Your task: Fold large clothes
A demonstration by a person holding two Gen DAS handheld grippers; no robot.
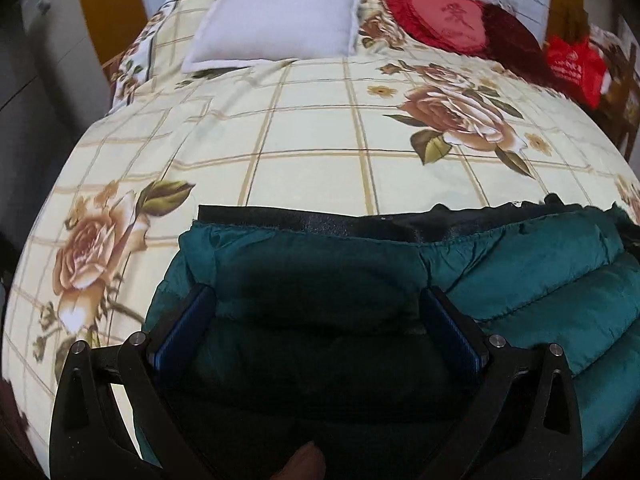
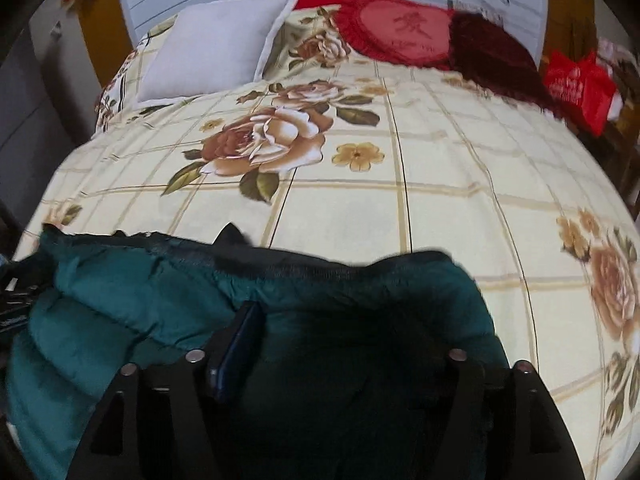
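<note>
A teal puffer jacket (image 1: 532,276) with a black lining edge lies on the near part of the bed, also seen in the right wrist view (image 2: 132,296). My left gripper (image 1: 318,312) stands wide open just above the jacket's left end, its blue-padded fingers (image 1: 188,320) on either side of a puffy section. My right gripper (image 2: 352,340) is open over the jacket's right end. Its left finger (image 2: 236,344) shows and its right finger is sunk in the dark fabric.
The bed has a cream checked cover with roses (image 1: 320,128). A white pillow (image 1: 280,16), a red heart cushion (image 1: 444,16) and a dark red cushion (image 1: 512,40) lie at the head. A red bag (image 2: 580,88) sits at the right bedside.
</note>
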